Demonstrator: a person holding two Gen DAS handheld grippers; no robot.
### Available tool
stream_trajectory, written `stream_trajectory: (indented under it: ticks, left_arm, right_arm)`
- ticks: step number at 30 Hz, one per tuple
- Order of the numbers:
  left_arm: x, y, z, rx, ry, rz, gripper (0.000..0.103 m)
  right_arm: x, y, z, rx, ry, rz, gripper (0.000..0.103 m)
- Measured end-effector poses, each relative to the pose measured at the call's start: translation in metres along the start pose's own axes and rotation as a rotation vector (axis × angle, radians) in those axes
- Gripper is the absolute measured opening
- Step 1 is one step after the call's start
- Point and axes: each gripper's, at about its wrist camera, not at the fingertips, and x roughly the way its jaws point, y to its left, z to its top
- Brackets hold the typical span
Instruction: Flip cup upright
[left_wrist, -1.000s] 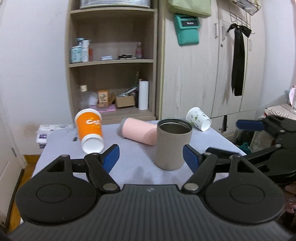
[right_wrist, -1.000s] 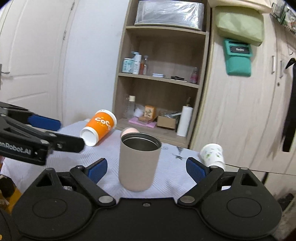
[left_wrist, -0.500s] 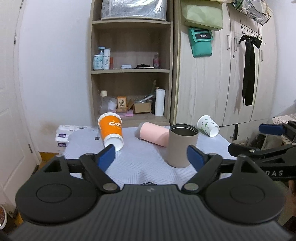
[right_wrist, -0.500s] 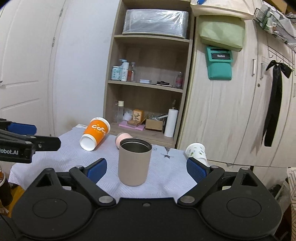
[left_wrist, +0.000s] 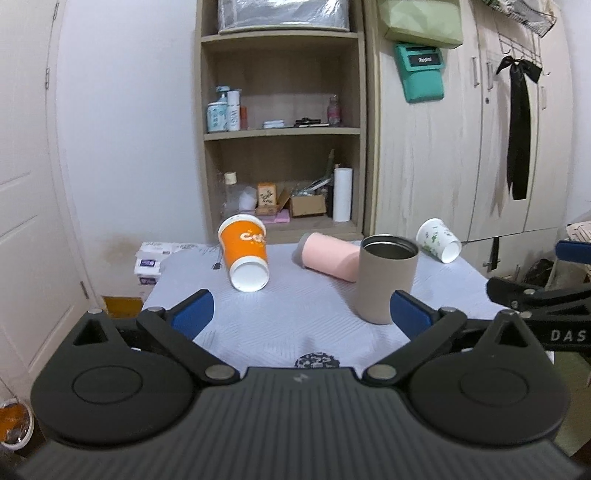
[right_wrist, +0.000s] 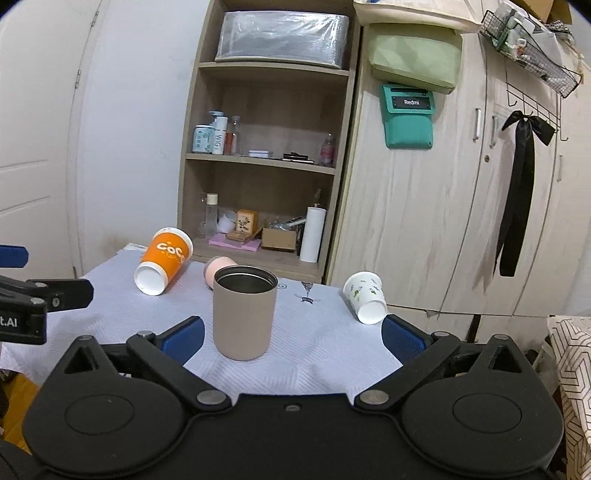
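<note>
Cups on the white tablecloth (left_wrist: 295, 325) number four. Standing upright at centre right of the left wrist view is a beige tumbler (left_wrist: 386, 280), open mouth up, metal lining visible. Lying on its side just behind it is a pink tumbler (left_wrist: 328, 256); this view shows its full length, whereas the right wrist view shows only its rounded end (right_wrist: 219, 267) poking out behind the beige tumbler (right_wrist: 243, 314). An orange paper cup (left_wrist: 245, 253) lies tipped at centre left, white mouth toward the camera. A small white paper cup with a leaf print (left_wrist: 437, 240) lies on its side at the right edge of the table, well apart from the others.

Left gripper (left_wrist: 299, 314): jaws wide apart, holding nothing, short of the table's near edge. Its blue fingertips (left_wrist: 192, 312) frame bare cloth; the beige tumbler stands just inside the right one. The right gripper's side arm shows at the far right of this frame.

Right gripper (right_wrist: 291, 334): jaws wide apart, empty. The beige tumbler stands between the fingertips (right_wrist: 183, 338), nearer the left one, apart from both. The white paper cup (right_wrist: 364, 297) lies just above the right fingertip.

The right wrist view alone shows a wire basket (right_wrist: 532, 48) at upper right. The left wrist view alone shows a dark round mark (left_wrist: 317, 360) at the cloth's near edge. Both show the wooden shelf (right_wrist: 269, 162) behind.
</note>
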Motion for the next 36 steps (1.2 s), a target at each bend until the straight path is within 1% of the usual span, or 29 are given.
stream_trajectory:
  ticks: [7,12,16,18,27,33,36]
  left_arm:
    - [0.004,-0.001,-0.001,-0.003,0.040,0.074,0.103]
    - [0.011,-0.001,-0.001,-0.004,0.090,0.072,0.103]
    - [0.018,-0.003,-0.002,-0.001,0.148,0.089,0.103]
    - [0.021,-0.004,-0.003,0.009,0.161,0.093,0.103]
    - [0.016,-0.004,-0.004,0.009,0.119,0.091,0.103]
    - [0.012,-0.001,-0.005,-0.010,0.084,0.099,0.103]
    - [0.012,0.001,-0.005,-0.020,0.079,0.101,0.103]
  right_arm:
    - [-0.001,-0.004,0.000,0.043,0.028,-0.014,0.103]
    - [0.000,-0.007,-0.002,0.079,0.058,-0.022,0.103]
    - [0.002,-0.010,-0.004,0.103,0.074,-0.022,0.103]
    - [0.002,-0.011,-0.004,0.109,0.078,-0.023,0.103]
    - [0.000,-0.012,-0.004,0.126,0.100,-0.033,0.103]
    - [-0.001,-0.011,-0.003,0.119,0.095,-0.036,0.103]
    - [-0.004,-0.009,-0.002,0.112,0.092,-0.036,0.103]
